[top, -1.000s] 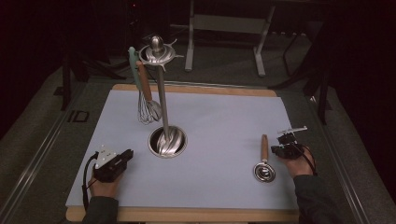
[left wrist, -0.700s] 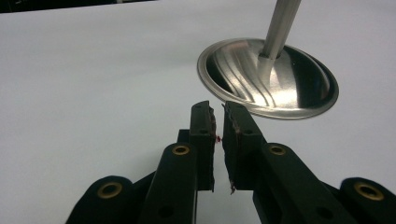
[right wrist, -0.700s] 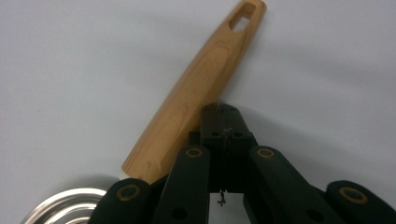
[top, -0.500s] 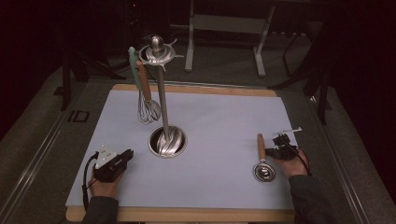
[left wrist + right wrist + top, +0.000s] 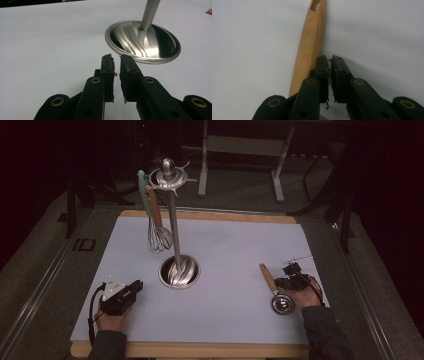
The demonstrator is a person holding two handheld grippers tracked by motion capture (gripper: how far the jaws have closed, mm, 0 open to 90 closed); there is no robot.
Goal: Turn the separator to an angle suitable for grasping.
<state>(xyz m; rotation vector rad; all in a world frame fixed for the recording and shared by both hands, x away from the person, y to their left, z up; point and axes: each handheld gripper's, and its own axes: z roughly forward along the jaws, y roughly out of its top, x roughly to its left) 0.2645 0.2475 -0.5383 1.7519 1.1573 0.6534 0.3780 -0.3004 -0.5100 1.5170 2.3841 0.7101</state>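
Note:
A steel utensil stand rises from its round base mid-mat; a whisk with a wooden handle and a teal-handled tool hang from its top. A small metal-headed utensil with a wooden handle lies on the mat at the right. My right gripper rests just right of that handle. Its jaws have just been opening; they stand a narrow gap apart with nothing between them. My left gripper sits at the front left, pointing at the base, its jaws slightly parted and empty.
A pale blue mat covers a wooden board that has a dark floor around it. Metal frame legs stand beyond the far edge. The stand's tall pole rises in the middle of the mat.
My right gripper has shifted left and a little nearer, up against the utensil. The utensil's wooden handle has swung its far end leftward. The left gripper has stayed put.

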